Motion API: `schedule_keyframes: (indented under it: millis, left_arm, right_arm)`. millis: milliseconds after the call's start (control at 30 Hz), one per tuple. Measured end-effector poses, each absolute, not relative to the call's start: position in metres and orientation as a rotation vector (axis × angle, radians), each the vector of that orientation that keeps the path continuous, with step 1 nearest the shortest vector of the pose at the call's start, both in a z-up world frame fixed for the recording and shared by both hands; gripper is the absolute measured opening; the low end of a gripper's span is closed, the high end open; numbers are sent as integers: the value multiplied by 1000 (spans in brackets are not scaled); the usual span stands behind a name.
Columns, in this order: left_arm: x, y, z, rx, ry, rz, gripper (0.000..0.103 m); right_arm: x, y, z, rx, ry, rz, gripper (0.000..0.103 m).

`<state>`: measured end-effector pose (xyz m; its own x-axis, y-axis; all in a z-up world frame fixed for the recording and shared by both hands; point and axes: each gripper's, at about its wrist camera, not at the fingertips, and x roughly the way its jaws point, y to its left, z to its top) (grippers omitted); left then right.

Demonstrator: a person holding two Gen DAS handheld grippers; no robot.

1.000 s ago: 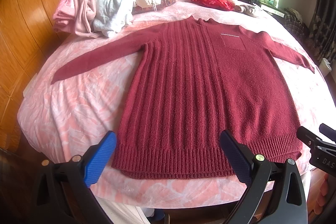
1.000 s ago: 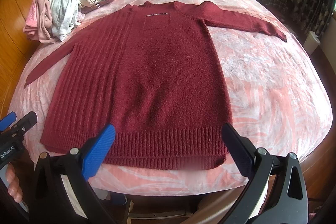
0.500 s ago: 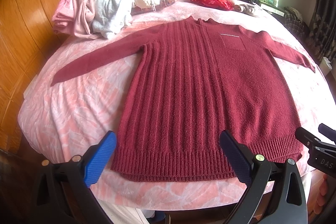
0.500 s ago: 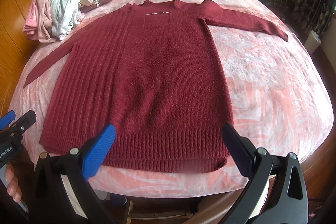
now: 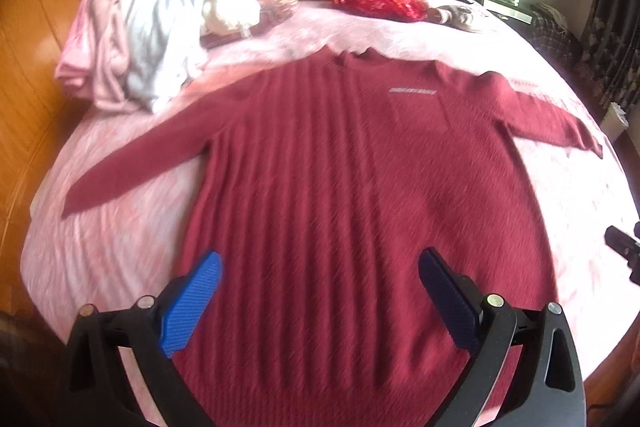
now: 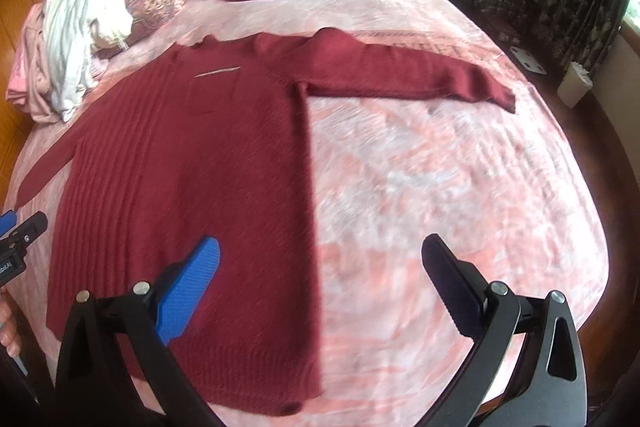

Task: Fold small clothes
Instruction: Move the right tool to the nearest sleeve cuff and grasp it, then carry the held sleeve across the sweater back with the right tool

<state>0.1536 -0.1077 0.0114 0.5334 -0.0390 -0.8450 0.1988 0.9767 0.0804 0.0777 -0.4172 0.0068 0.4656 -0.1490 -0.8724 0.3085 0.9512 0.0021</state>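
Two grippers, both with jaws spread wide, nothing held. Sweater (image 5: 340, 187) lies flat, front up, on the bed (image 6: 440, 187), sleeves out left and right: laid open so each side can be folded inward. Left gripper (image 5: 320, 303) hangs above the near hem, mid-body. Right gripper (image 6: 320, 291) sits over the sweater's right edge, likely lined up toward the right sleeve (image 6: 400, 75). Clothes pile (image 5: 160, 27) far left, well apart. Folding not yet begun, by my reading.

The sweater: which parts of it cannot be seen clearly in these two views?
- Left wrist view: the hem of the sweater is hidden behind the left tool.
- Right wrist view: the left sleeve's cuff is cut off by the picture edge.
- Both views: motion blur hides the knit detail.
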Motion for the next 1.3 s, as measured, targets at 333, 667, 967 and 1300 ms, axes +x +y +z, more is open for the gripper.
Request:
schedule_keyframes:
  millis: [333,667,967,1300]
  left_arm:
    - [276,-281,3,191,996,-263,99]
    - [336,-402,-47,199,1052,-273,99]
    - [347,-437,-71,250,1060,-269,99]
    - [356,-421,-83,252,1079,-235,99]
  right_arm:
    - [183,-634,-18,318,1128,-389,100]
    - [220,-746,-100,489,1249,-372,100]
    - [220,-798,-136,631,1255,-351,83]
    - [228,-783,-112,561,1176,-325,16]
